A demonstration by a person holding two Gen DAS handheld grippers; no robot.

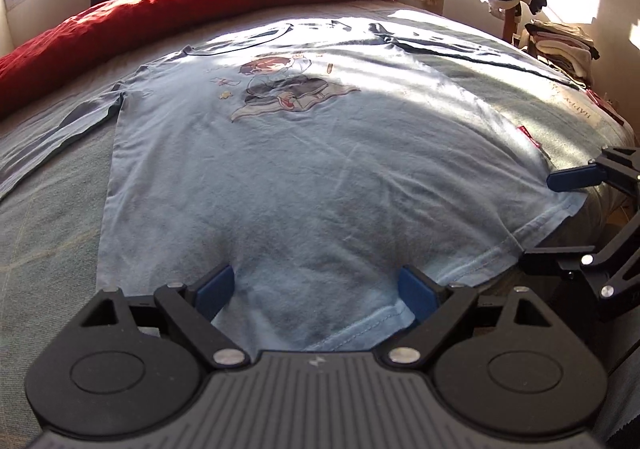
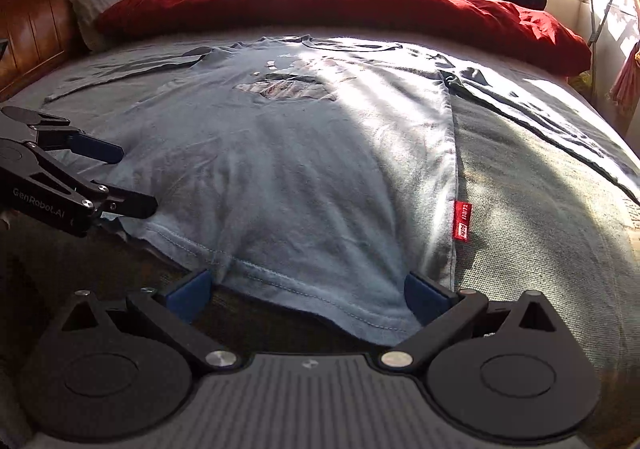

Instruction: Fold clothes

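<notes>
Left gripper (image 1: 316, 289) "GenRobot.AI"; shirt (image 2: 280, 177) red tag (image 2: 463, 220) illegible.

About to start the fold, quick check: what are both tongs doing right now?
Left tongs: open, straddling the shirt hem, gripping nothing.
Right tongs: open, over the hem's other corner, gripping nothing.

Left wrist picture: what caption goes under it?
Open left gripper over the hem of a blue shirt spread on the bed.

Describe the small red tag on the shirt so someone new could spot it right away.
Start at the bed with the red duvet along its far side. A light blue long-sleeved shirt lies flat on it. The red tag sits on the shirt's side seam near the hem, the only red on it.
</notes>
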